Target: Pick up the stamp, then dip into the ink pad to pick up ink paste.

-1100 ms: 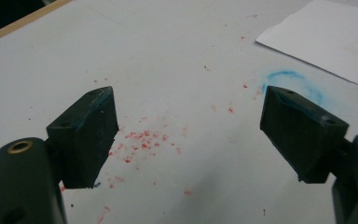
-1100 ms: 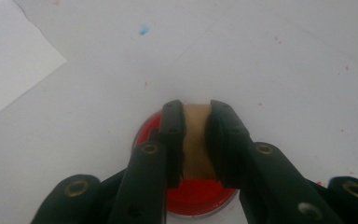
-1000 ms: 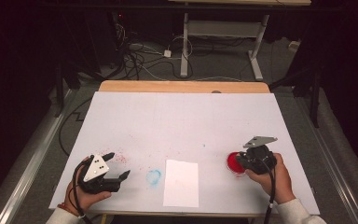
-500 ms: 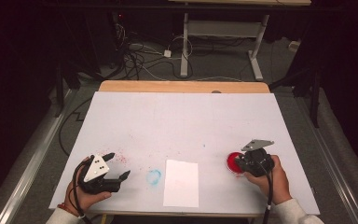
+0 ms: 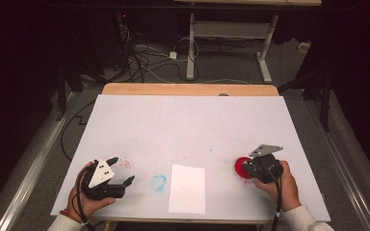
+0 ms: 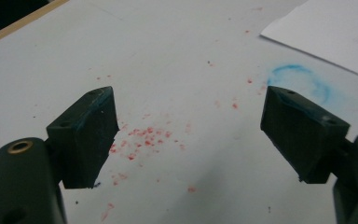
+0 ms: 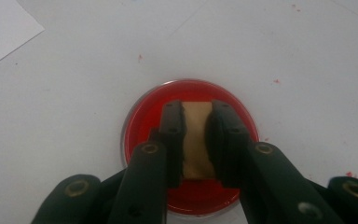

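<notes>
Red ink pad [image 7: 189, 140] under the right gripper [image 7: 196, 123], jaws clamped on a tan stamp block [image 7: 196, 140]; left gripper [image 6: 189, 128] jaws wide apart

Dark room, walls lost in shadow. White-topped rectangular desk [image 5: 192, 130] under bright light; bare light-wood strip [image 5: 190, 89] along far edge. Grey carpeted floor [image 5: 231, 67] beyond desk. Tangle of black cables [image 5: 142, 55] on floor past far left corner. White metal-legged table frame [image 5: 229, 36] further back, feet on carpet. Pale metal rails [image 5: 26, 173] flank desk left and right sides.
</notes>
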Demonstrator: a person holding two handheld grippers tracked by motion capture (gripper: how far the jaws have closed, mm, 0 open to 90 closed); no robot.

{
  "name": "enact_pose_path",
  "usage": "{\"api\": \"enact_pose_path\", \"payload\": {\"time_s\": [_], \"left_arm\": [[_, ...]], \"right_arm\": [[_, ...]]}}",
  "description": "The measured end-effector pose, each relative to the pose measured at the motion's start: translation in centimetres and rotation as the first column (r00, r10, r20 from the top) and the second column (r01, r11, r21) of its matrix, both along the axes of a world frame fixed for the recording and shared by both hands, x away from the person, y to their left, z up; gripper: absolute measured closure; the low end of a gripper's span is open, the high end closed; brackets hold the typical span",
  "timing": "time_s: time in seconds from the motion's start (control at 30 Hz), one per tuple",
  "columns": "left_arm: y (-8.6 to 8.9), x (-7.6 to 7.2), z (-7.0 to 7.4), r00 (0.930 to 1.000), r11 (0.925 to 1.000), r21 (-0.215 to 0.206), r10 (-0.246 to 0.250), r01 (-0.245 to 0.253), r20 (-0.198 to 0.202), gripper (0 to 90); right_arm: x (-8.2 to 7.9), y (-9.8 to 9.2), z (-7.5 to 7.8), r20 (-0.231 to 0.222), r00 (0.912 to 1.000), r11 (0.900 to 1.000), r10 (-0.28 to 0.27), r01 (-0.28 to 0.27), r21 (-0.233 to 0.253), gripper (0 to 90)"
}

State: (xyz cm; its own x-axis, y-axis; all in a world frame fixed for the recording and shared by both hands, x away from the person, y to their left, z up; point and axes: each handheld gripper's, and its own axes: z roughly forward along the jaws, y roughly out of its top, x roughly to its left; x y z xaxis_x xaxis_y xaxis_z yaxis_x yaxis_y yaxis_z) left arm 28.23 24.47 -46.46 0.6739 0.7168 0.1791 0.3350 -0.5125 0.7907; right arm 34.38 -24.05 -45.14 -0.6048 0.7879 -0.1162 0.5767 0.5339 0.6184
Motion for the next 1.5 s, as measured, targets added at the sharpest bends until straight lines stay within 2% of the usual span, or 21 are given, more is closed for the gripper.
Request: {"api": "enact_pose_path", "payload": {"time_s": [0.6,1.13,1.27,1.4,1.5], "left_arm": [[0.0,0.5,-0.3,0.9999,1.0000,-0.005,-0.006,0.006,-0.010,18.5],[0.0,0.6,-0.4,0.9997,0.9998,-0.004,-0.017,0.017,-0.018,18.4],[0.0,0.6,-0.4,0.9997,0.9998,-0.007,-0.017,0.017,-0.017,18.4],[0.1,0.6,-0.4,0.9998,0.9999,-0.009,-0.011,0.011,-0.018,18.4],[0.0,0.6,-0.4,0.9998,0.9999,-0.004,-0.012,0.012,-0.018,18.4]], "right_arm": [[0.2,-0.3,-0.1,-0.012,0.9999,1.000,0.005,-0.005,0.023,76.3],[0.1,-0.2,0.0,-0.004,0.9998,1.000,0.018,-0.018,0.011,76.3],[0.2,-0.2,0.1,-0.001,0.9997,1.000,0.025,-0.025,0.002,76.3],[0.1,-0.3,0.4,-0.005,0.9995,0.999,0.030,-0.030,0.019,76.4],[0.0,-0.4,1.3,0.024,0.9990,0.999,0.037,-0.037,0.029,76.4]]}}
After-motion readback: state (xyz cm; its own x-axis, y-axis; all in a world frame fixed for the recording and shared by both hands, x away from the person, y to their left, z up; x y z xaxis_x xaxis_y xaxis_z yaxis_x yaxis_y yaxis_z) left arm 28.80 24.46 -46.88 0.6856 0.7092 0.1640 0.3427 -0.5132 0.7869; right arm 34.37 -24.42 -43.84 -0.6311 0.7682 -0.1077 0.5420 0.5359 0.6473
